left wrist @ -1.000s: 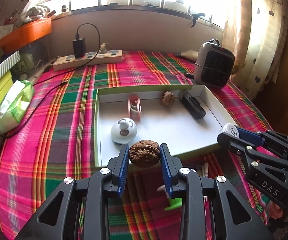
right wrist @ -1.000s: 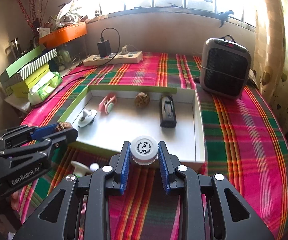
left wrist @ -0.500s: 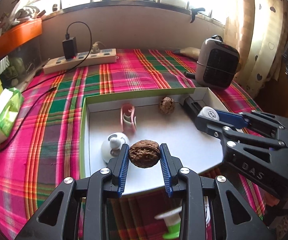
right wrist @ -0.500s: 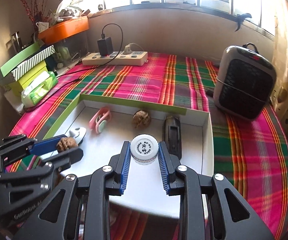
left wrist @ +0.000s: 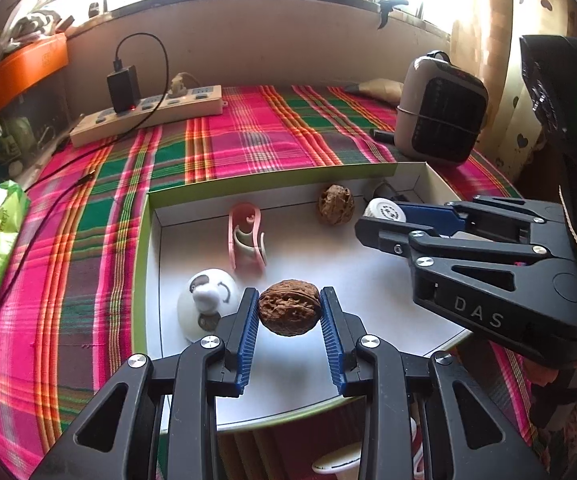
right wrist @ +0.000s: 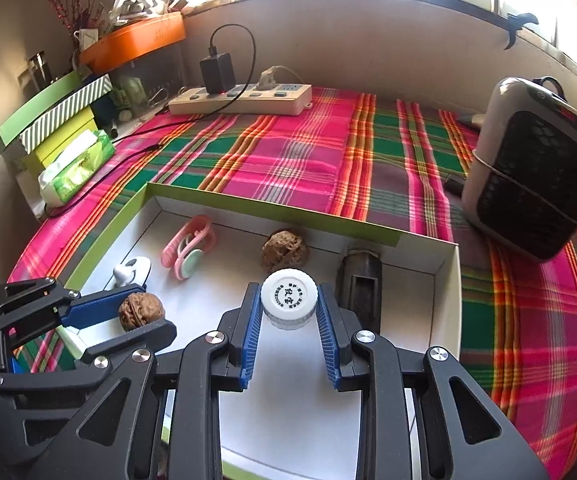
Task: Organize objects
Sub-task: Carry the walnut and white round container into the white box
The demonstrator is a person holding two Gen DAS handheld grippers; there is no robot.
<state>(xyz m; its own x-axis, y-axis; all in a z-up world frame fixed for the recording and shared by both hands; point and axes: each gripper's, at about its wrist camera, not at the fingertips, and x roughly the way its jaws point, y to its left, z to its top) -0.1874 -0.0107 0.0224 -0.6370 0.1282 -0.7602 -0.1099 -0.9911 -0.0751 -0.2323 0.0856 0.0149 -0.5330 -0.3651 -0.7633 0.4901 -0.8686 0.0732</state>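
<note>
Walnut clamped in left gripper, bottle in right gripper, both over tray's bare floor.

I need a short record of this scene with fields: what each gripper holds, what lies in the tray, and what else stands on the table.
left gripper: jaws shut on a walnut, held over the tray
right gripper: jaws shut on a white bottle cap, held over the tray
tray: white inside, green rim
in tray: second walnut, pink clip, white suction hook, black object
on tablecloth: power strip, heater, tissue pack
</note>
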